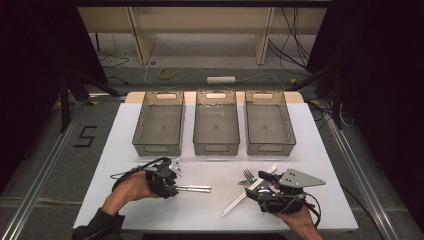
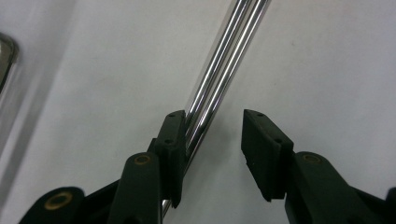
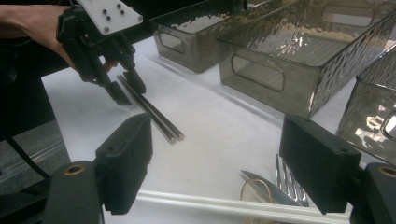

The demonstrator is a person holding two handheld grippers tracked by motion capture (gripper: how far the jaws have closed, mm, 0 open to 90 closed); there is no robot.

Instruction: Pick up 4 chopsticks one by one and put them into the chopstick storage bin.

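Observation:
A pair of shiny metal chopsticks [image 1: 195, 188] lies on the white tabletop [image 1: 125, 135], left of centre. My left gripper [image 1: 172, 189] is down over their near end. In the left gripper view the chopsticks [image 2: 229, 51] run between the jaws of the left gripper [image 2: 212, 116]: the left pad touches them and the right pad stands apart. The right gripper view shows that gripper [image 3: 126, 91] straddling the chopsticks [image 3: 156, 116]. My right gripper [image 3: 217, 135] stands wide open with nothing between its pads, over a fork [image 3: 287, 182] and white chopsticks [image 3: 210, 203]; from above it [image 1: 260, 187] sits at the front right.
Three empty smoky plastic bins stand in a row at the back: left [image 1: 158, 148], middle [image 1: 216, 148], right [image 1: 270, 148]. The fork [image 1: 248, 175] and white chopsticks [image 1: 240, 200] lie right of centre. The table's front edge is close to both hands.

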